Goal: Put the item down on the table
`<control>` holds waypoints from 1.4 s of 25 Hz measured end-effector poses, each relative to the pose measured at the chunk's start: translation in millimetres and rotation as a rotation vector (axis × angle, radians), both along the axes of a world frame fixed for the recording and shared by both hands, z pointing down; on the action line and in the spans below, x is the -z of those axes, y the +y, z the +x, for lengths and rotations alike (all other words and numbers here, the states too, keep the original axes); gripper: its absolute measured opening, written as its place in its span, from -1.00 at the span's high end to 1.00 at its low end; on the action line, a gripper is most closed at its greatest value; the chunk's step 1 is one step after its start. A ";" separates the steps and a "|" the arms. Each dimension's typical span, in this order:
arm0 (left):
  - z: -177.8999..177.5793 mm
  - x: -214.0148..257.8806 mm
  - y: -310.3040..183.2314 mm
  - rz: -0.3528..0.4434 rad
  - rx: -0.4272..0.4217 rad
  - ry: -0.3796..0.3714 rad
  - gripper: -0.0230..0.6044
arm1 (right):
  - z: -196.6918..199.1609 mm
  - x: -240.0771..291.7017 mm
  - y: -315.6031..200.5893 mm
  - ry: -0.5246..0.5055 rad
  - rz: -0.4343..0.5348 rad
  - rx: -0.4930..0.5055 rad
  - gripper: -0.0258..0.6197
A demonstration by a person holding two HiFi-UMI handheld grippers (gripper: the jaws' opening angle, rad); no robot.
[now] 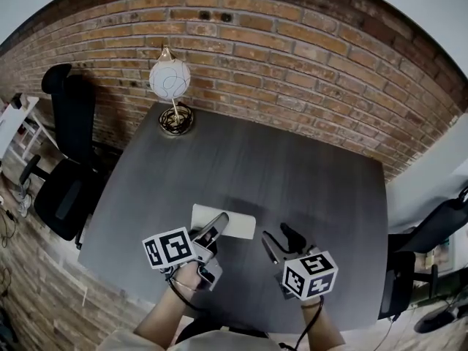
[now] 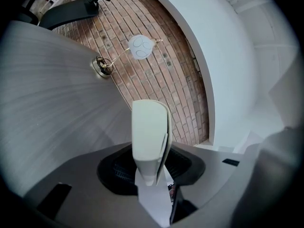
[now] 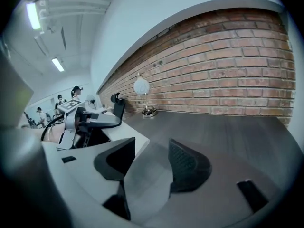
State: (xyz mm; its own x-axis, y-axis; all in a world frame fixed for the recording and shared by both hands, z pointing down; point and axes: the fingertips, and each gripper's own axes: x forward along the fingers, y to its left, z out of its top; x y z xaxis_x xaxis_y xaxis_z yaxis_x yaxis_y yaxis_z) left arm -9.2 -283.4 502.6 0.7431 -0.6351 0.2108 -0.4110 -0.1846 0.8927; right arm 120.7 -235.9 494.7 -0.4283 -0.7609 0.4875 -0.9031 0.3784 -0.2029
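The left tool [image 1: 214, 227] was seen clamped on the white case [image 1: 232, 223], held low over the desk [image 1: 292, 167], well apart from the globe lamp [image 1: 170, 78]. Flat contact was wanted before release. The right tool [image 1: 281, 240], equally far from that lamp, was parted and empty.

The left gripper [image 1: 213, 227] is held forward and low, jaws clamped on a white item [image 2: 151, 137]. Beside it, the right gripper [image 1: 282, 241] stands with jaws apart and empty.
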 end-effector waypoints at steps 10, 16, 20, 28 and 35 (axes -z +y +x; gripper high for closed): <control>6.1 -18.3 15.9 -0.039 -0.070 -0.024 0.40 | -59.2 -8.9 11.2 0.214 0.033 0.512 -0.04; 18.5 -24.0 26.5 -0.049 -0.113 -0.032 0.40 | -87.1 -23.7 29.0 0.297 -0.017 0.715 -0.08; 31.6 -22.5 34.5 -0.034 -0.163 -0.033 0.40 | -93.7 -35.5 30.4 0.377 -0.023 0.776 -0.08; 51.1 -17.3 45.3 -0.009 -0.256 -0.024 0.40 | -90.3 -46.2 27.7 0.444 -0.067 0.808 -0.08; 58.0 -18.8 44.1 -0.007 -0.262 -0.022 0.40 | -83.6 -50.8 24.3 0.485 -0.101 0.778 -0.07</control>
